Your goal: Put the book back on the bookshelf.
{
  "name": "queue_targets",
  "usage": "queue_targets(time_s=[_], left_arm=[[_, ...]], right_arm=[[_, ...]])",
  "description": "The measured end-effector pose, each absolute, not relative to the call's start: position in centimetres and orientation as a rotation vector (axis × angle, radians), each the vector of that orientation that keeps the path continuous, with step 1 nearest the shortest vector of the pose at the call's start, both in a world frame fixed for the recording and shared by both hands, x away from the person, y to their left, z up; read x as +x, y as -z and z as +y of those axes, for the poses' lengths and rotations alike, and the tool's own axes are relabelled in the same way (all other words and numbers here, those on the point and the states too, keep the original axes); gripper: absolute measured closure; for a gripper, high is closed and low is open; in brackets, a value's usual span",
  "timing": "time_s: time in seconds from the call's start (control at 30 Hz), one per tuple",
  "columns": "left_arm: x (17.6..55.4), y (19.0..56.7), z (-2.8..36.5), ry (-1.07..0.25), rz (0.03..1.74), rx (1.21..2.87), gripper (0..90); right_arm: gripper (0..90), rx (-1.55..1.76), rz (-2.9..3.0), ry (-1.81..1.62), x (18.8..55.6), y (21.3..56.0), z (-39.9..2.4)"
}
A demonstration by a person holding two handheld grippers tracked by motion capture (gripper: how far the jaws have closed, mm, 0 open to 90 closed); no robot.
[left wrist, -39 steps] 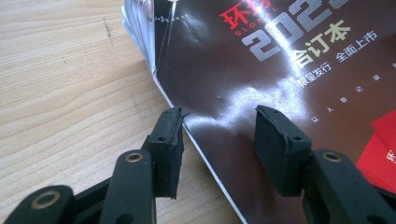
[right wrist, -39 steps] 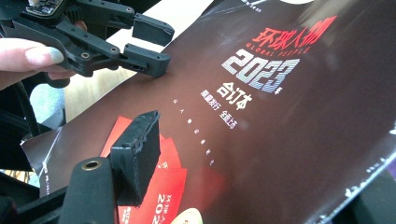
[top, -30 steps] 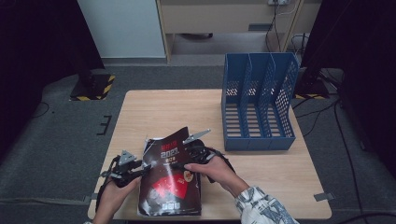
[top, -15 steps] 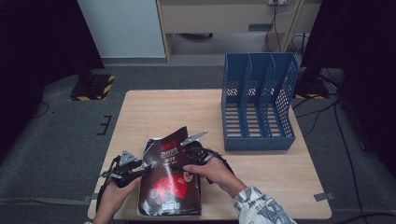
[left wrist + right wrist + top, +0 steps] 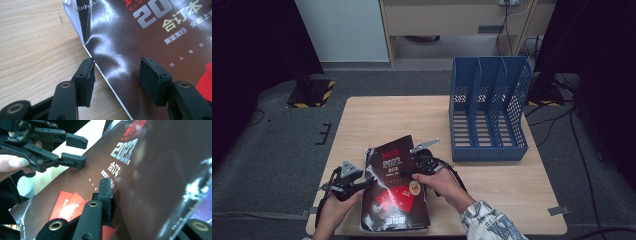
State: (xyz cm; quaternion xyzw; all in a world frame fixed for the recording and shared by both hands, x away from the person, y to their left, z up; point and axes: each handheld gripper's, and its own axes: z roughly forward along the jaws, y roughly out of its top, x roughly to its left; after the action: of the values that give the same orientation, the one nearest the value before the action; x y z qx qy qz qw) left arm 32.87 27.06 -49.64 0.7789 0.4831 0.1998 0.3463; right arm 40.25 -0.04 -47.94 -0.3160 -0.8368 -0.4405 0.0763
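Note:
A glossy dark magazine (image 5: pixel 394 195) with red shapes on its cover lies at the table's near edge, its top part lifted. My right gripper (image 5: pixel 416 161) holds that lifted cover (image 5: pixel 140 170). Its jaws have just been closing, and one pad (image 5: pixel 105 192) presses on the cover's face while the other jaw sits behind the sheet. My left gripper (image 5: pixel 362 182) is at the magazine's left edge (image 5: pixel 107 75). Its jaws have just been opening; they stand apart, one pad (image 5: pixel 86 77) over the wood and the other over the cover. It also appears in the right gripper view (image 5: pixel 80 151).
A blue three-slot file organizer (image 5: pixel 489 117) stands upright at the table's (image 5: pixel 377 122) far right. Bare wood stretches behind the magazine and to the right of my right hand. The table's front edge runs just below the magazine.
My right gripper's jaws have drawn together on the lifted cover. Both hands and the magazine have stayed where they were.

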Motion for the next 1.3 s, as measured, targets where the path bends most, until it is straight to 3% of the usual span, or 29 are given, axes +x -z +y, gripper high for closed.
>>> queue_targets(time_s=[0.27,1.3], left_arm=[[32.8,49.1,26.3,-0.579,1.198,2.011,38.8],[32.5,47.7,27.4,-0.684,1.201,1.88,36.1]], right_arm=[[82.4,-0.918,-2.502,1.415,39.8,46.7,0.0],[86.9,-0.854,-2.564,1.733,39.4,40.8,-1.5]])
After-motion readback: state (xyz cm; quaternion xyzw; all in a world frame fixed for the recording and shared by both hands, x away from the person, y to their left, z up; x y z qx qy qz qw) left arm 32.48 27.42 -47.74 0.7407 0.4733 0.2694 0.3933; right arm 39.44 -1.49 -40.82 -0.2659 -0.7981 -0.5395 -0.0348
